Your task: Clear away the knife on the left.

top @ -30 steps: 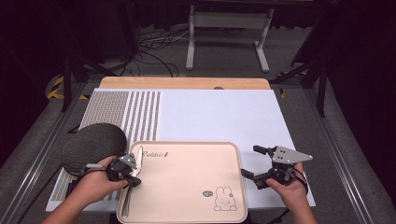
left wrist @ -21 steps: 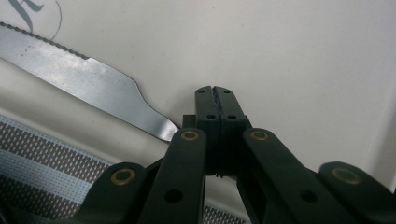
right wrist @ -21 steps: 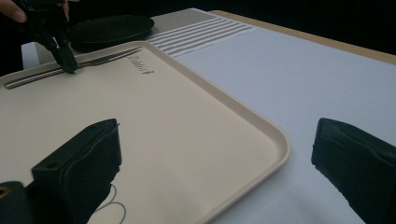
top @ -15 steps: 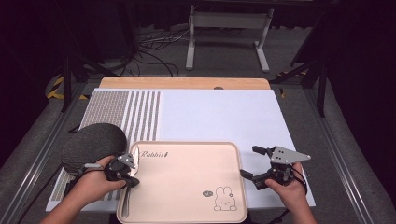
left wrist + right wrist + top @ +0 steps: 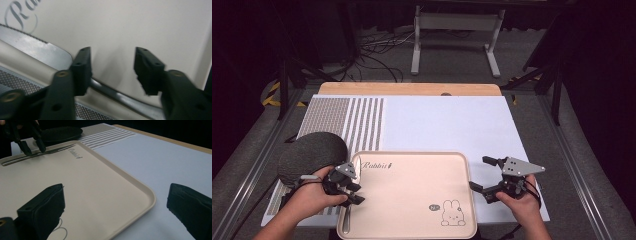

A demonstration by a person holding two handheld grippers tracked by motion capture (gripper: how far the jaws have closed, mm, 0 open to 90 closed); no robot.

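Left gripper [image 5: 346,186] sits at the near-left corner of the tray [image 5: 412,160], and its jaws have just been opening: they now stand about half apart with the knife [image 5: 47,53] under them, not pinched. That knife lies along the tray's left rim, serrated blade toward the far side, handle running near, partly riding up on the raised lip. I'd say that's the weak spot. A piece resting on a sloped rim could roll or slide down into the tray, or tip outward onto the mat [image 5: 447,120], if a jaw brushes it as the hand pulls off. The left jaw looks very close to the handle, so lifting straight up seems safer than drawing sideways.

Right gripper [image 5: 492,176] waits wide open at the tray's right edge, holding nothing; a nudge there could shift the tray. The plate [image 5: 312,152] sits just left.
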